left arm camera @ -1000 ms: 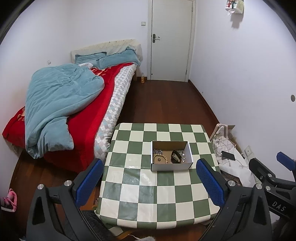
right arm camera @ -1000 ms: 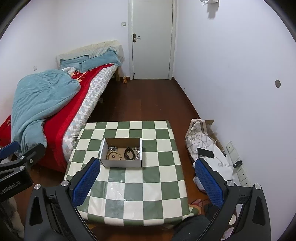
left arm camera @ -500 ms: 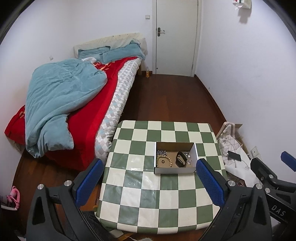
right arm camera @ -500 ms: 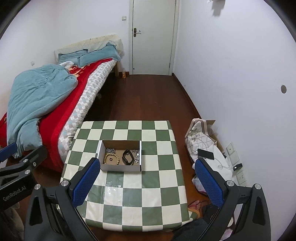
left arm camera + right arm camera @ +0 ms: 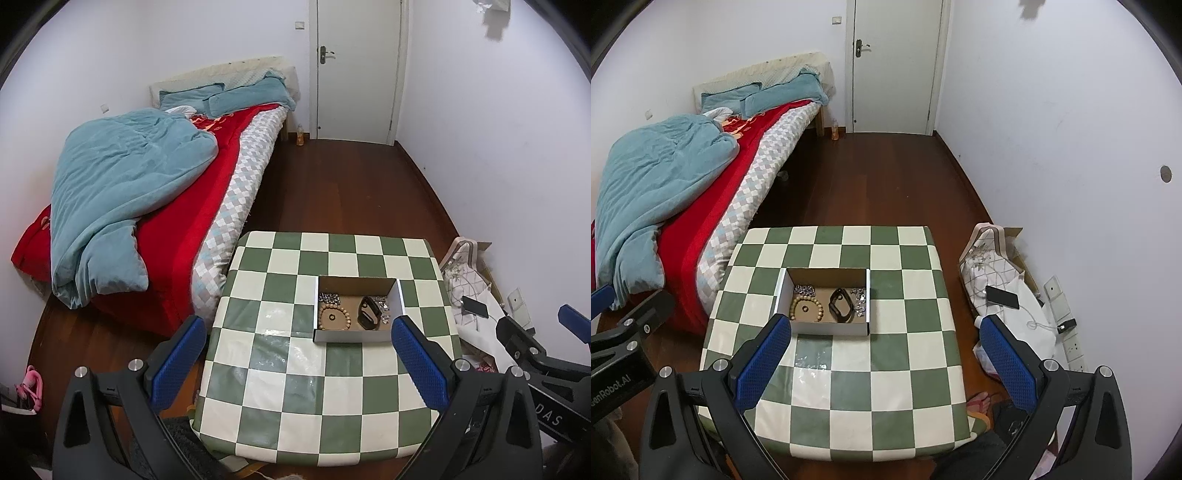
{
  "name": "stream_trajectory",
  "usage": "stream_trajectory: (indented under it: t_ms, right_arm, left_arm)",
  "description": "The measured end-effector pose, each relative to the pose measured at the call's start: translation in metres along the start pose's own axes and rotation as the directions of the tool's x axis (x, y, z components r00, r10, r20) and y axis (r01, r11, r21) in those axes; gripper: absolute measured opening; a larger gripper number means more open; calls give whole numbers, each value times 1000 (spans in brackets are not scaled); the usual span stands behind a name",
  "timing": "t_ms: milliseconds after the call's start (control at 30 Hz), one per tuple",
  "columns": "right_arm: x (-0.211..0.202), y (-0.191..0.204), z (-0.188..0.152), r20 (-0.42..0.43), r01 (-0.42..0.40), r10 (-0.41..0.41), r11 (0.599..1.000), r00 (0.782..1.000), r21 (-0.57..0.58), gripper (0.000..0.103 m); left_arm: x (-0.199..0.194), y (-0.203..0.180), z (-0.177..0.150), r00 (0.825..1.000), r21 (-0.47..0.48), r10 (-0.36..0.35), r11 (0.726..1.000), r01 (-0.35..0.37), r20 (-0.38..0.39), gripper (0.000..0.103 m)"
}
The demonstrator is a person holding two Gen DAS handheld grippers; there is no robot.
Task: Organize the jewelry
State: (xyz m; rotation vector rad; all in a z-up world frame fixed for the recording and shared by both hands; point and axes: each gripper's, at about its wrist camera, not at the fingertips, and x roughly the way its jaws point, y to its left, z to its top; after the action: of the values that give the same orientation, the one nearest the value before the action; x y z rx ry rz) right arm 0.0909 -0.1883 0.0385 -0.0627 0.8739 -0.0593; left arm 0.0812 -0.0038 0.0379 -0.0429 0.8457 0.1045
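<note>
A: Two grippers were up over the checkered table, and neither had anything in it. The left gripper had its jaws spread wide, and the right gripper was released just the same.

B: Count the jewelry for me.

A: One open cardboard box sat on the table, beyond the blue fingertips of the right gripper. Inside it were one wooden bead bracelet toward the bed side, one small ring lying within the bracelet's loop, one black band beside it, and two little heaps of silvery pieces, one at the far corner on the bed side and one against the wall-side panel. I couldn't count the pieces in the heaps.

B: Any writing?

A: In the right wrist view the left gripper's body read "enRobot.AI", cut off at the edge. In the left wrist view the right gripper's body showed "DAS".

B: And the room?

A: A green-and-cream checkered cloth covered the table, on a dark wood floor. Left of the table stood one bed with a red cover and a teal duvet. A white door was closed at the far end. Right of the table one phone lay on a white bag.
</note>
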Motion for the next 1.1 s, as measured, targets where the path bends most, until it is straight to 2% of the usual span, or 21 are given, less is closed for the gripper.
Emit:
stream_trajectory:
  t_ms: [1100]
  right_arm:
    - [-4,6,1,1,-20,20,1000,1000,-8,103]
  left_arm:
    - [-2,5,-1,1000,-7,15,1000,-15,8,103]
